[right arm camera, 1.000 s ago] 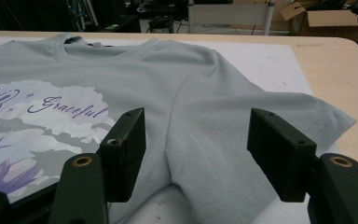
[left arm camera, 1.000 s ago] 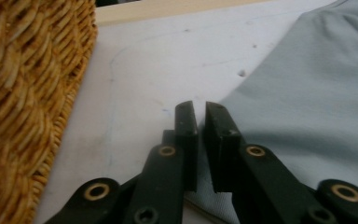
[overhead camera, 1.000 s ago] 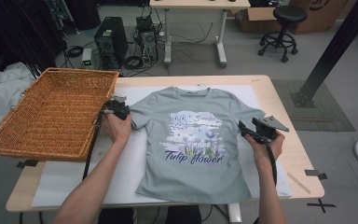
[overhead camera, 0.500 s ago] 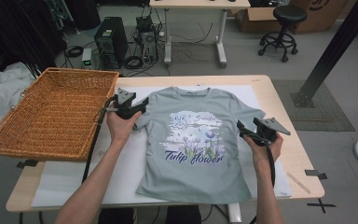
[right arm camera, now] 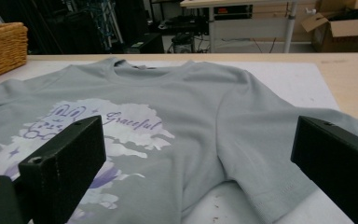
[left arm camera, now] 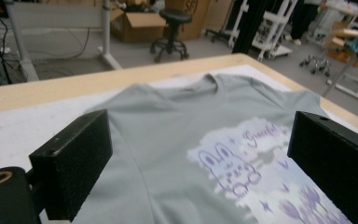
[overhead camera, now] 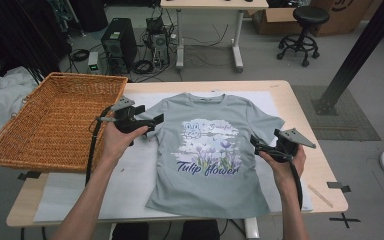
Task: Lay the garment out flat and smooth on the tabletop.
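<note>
A grey T-shirt (overhead camera: 211, 150) is lying flat, print side up, on the white sheet (overhead camera: 130, 180) covering the wooden table (overhead camera: 300, 105). Its collar is pointing to the far edge and its hem is reaching the near edge. The print is showing a rabbit, flowers and the words "Tulip flower".

The left gripper (overhead camera: 156, 119) is hovering above the shirt's left sleeve, jaws pointing right toward the chest. Its jaws have just been opening and are standing wide apart; in the left gripper view (left arm camera: 200, 163) nothing is sitting between the pads, only shirt cloth lying below them.

The right gripper (overhead camera: 255, 143) is sitting just beside the right sleeve, low over the table, jaws pointing left. Its jaws have likewise just been opening and are standing wide; in the right gripper view (right arm camera: 196, 168) the sleeve hem and chest are lying flat beneath the gap, untouched by either pad.

A wicker basket (overhead camera: 40, 150) is resting at the left end of the table, overhanging its edge, just beside the left hand (overhead camera: 117, 140).
</note>
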### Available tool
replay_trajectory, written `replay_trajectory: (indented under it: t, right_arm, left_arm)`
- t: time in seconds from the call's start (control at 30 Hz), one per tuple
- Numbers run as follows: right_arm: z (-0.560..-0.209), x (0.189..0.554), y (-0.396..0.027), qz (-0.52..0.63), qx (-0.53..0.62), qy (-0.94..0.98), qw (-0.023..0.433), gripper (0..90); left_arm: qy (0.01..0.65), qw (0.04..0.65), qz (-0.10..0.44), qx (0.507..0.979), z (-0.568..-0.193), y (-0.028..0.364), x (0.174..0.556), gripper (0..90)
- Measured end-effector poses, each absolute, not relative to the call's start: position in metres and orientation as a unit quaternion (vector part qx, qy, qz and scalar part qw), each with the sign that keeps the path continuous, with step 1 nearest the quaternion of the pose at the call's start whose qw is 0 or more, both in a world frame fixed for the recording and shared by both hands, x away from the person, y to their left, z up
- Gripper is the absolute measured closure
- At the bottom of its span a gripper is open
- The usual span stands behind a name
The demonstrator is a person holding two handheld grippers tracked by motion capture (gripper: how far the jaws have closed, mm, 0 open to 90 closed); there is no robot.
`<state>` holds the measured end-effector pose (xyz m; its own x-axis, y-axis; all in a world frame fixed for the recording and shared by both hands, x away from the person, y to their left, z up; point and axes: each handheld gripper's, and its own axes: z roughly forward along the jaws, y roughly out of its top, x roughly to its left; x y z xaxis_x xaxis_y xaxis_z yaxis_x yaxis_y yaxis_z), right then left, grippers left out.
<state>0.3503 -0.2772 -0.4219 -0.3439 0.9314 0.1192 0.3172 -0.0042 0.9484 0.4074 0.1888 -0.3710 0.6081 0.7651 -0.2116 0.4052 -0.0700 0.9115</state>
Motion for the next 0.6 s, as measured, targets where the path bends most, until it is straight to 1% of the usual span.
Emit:
replay_trajectory:
  t: [0.07, 0.1, 0.13, 0.17, 0.23, 0.3, 0.47, 0.6]
  right_arm:
    - [-0.418, 0.347, -0.276, 0.515, 0.481, 0.645, 0.295, 4.4]
    - [-0.416, 0.345, -0.276, 0.515, 0.476, 0.650, 0.293, 5.4]
    - [-0.415, 0.344, -0.276, 0.512, 0.473, 0.653, 0.294, 5.5]
    - [-0.415, 0.342, -0.276, 0.510, 0.471, 0.654, 0.299, 5.9]
    - [-0.416, 0.340, -0.278, 0.512, 0.476, 0.650, 0.299, 6.0]
    - [-0.417, 0.339, -0.280, 0.516, 0.484, 0.641, 0.298, 6.1]
    - [-0.421, 0.336, -0.281, 0.519, 0.489, 0.636, 0.295, 6.1]
    - [-0.424, 0.336, -0.281, 0.519, 0.492, 0.634, 0.294, 6.1]
  left_arm:
    - [0.390, 0.527, 0.146, 0.740, -0.368, 0.189, 0.398, 16.7]
    - [0.381, 0.512, 0.150, 0.755, -0.368, 0.188, 0.394, 17.7]
    - [0.365, 0.493, 0.172, 0.771, -0.368, 0.189, 0.388, 17.3]
    - [0.361, 0.490, 0.177, 0.774, -0.368, 0.189, 0.387, 19.8]
    - [0.361, 0.488, 0.178, 0.774, -0.369, 0.192, 0.384, 21.6]
    - [0.367, 0.500, 0.172, 0.765, -0.367, 0.195, 0.383, 21.3]
    - [0.370, 0.527, 0.163, 0.747, -0.364, 0.197, 0.383, 13.6]
    - [0.366, 0.540, 0.159, 0.741, -0.366, 0.197, 0.383, 12.1]
